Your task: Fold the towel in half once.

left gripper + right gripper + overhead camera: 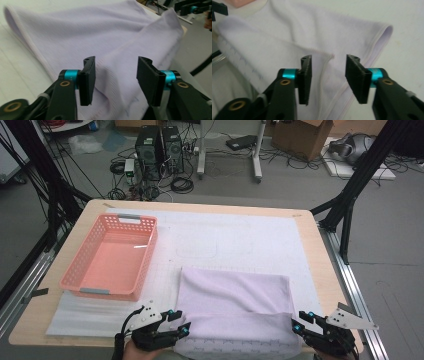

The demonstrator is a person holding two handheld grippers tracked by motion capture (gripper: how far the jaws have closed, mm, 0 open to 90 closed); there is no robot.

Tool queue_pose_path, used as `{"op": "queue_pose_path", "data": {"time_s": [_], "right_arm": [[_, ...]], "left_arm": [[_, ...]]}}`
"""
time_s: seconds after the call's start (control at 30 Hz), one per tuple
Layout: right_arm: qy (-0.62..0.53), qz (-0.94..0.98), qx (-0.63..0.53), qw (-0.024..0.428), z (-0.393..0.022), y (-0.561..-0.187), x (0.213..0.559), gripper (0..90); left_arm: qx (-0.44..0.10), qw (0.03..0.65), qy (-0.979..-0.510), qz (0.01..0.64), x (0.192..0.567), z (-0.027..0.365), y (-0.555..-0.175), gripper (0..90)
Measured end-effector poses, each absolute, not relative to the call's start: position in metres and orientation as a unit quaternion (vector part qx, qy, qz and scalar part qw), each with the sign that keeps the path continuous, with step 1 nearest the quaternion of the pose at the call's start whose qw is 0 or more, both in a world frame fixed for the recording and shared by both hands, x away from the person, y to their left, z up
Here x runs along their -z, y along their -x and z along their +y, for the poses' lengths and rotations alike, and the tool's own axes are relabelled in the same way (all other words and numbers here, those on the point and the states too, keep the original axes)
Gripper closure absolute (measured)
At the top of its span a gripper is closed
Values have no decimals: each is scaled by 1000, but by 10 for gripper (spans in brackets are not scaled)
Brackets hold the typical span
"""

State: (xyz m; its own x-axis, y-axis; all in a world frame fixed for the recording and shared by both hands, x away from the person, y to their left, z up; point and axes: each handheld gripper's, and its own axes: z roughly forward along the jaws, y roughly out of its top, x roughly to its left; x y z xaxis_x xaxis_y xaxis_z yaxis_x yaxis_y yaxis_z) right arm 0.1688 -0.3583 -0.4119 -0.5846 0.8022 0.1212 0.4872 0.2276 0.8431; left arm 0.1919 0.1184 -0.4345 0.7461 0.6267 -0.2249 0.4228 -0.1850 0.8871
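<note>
A pale lilac cloth [235,300] lies folded on the near half of the table, its front layer reaching the table's front edge. My left gripper [181,321] sits at the cloth's near left corner, open. In the left gripper view its jaws [116,75] stand apart over the cloth [87,32], not pressing it. My right gripper [299,320] is at the near right corner, also open. In the right gripper view its jaws [328,72] straddle a hemmed corner of the cloth [287,27] without pinching it.
A pink plastic basket [70,279] stands empty at the left of the table. A white mat [240,230] covers the wooden tabletop under the cloth. Black frame legs flank the table, and computers and cables sit on the floor beyond.
</note>
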Motion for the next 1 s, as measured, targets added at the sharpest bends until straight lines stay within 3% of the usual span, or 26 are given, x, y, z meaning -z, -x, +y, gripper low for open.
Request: {"op": "queue_pose_path", "data": {"time_s": [0.13,0.17,0.23,0.3,0.43,0.67,0.83,0.9,0.97,1.0], "right_arm": [[-425,775,-433,177,-345,-184,420,521],[-425,779,-427,172,-340,-188,424,549],[-418,796,-402,174,-333,-193,430,703],[-412,807,-389,168,-330,-194,434,823],[-411,805,-394,164,-336,-188,432,847],[-397,803,-423,137,-351,-163,424,848],[-381,818,-419,105,-354,-144,422,848],[-378,821,-417,98,-356,-138,421,830],[-382,816,-422,97,-359,-137,420,687],[-389,809,-429,103,-361,-137,418,674]], "left_arm": [[-94,524,-766,360,439,113,-208,435],[-87,517,-773,359,443,109,-209,433],[-76,499,-789,350,449,101,-209,444],[-72,479,-806,339,454,93,-205,500],[-88,466,-812,340,453,89,-200,787],[-66,500,-802,320,438,103,-176,823],[-44,509,-801,311,437,108,-162,798],[-42,519,-796,309,437,108,-162,678],[-53,531,-785,314,435,110,-166,509],[-58,537,-779,318,433,111,-170,454]]}}
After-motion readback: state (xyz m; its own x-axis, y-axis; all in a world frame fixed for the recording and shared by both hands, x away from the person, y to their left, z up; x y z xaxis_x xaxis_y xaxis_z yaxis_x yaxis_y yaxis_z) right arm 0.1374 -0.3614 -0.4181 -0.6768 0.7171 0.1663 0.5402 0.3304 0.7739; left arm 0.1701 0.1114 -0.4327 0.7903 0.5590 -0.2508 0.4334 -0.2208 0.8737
